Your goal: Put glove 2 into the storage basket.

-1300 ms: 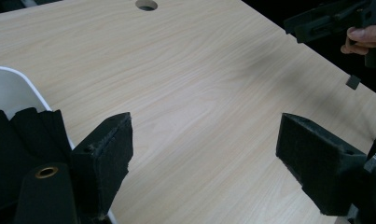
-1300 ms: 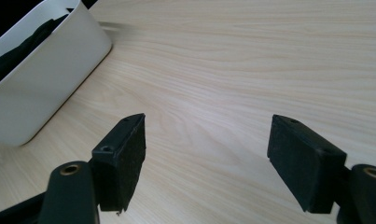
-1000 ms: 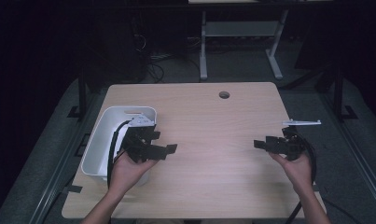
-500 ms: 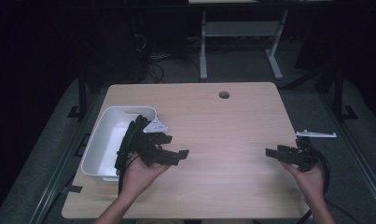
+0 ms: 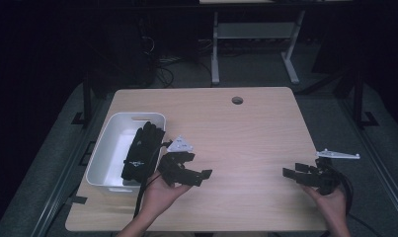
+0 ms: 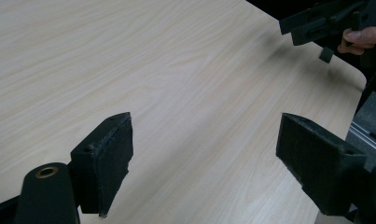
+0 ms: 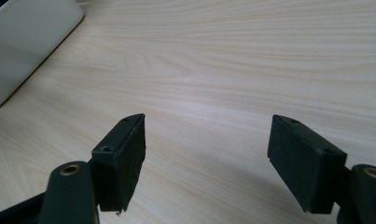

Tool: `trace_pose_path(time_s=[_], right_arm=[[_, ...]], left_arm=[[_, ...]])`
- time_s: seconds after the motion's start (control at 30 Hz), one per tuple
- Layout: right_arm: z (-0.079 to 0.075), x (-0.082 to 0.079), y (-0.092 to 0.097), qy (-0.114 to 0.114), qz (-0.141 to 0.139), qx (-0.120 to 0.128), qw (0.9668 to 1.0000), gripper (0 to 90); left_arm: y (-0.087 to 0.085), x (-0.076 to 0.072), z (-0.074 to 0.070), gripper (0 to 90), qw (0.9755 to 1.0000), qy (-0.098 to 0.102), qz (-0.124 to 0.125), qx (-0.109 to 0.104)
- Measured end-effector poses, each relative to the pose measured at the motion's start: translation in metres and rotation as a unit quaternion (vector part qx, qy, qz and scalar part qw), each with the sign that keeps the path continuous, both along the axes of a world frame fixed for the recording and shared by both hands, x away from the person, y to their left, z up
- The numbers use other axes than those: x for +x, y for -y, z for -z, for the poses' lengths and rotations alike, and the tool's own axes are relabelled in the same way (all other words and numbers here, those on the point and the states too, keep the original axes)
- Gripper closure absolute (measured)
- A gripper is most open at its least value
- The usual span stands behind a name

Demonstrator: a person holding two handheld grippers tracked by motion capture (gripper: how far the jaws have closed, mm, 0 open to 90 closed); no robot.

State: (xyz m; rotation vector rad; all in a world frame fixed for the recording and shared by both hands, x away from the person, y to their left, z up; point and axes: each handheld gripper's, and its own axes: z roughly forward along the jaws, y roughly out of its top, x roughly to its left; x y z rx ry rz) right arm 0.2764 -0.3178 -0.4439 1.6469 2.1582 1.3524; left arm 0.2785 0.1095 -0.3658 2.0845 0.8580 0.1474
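Two grippers gaping, left gripper (image 5: 199, 176) beside white bin (image 5: 107, 148)

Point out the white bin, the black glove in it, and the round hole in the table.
white bin (image 5: 105, 148), high view, left wall
black glove (image 5: 141, 154), high view, its middle
round hole (image 5: 237, 100), high view, its centre

White bin (image 5: 106, 148) at table's left edge, black object (image 5: 142, 150) draped inside.

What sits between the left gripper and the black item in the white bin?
Nothing visible. The left gripper is held just right of the white bin, jaws open and aimed away across bare table. The black item, possibly a glove, lies along the bin's near-right rim, uncovered.
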Motion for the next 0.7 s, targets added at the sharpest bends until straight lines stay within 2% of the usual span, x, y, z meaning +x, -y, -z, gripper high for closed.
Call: trace_pose_path(time_s=[0.2,0.3,0.43,0.63,0.7], right_arm=[[0.005,-0.011,-0.003,0.005,-0.003,0.001,1.0,27.3],[0.007,-0.015,-0.006,0.002,-0.004,0.017,0.9998,26.4],[0.006,-0.02,-0.012,0.008,-0.009,0.016,0.9998,26.3],[0.005,-0.027,-0.02,0.024,-0.01,0.01,0.9996,25.7],[0.002,-0.032,-0.022,0.039,-0.009,0.007,0.9992,25.4]], left_arm=[[0.005,-0.004,0.008,18.5,1.0,-0.002,0.006,-0.003],[0.006,-0.006,0.012,18.5,1.0,-0.003,0.007,0.002],[0.007,-0.01,0.016,18.6,0.9999,-0.005,0.01,-0.002],[0.007,-0.015,0.021,18.5,0.9999,0.003,0.01,-0.003],[0.009,-0.019,0.028,18.5,0.9999,0.007,0.008,-0.009]])
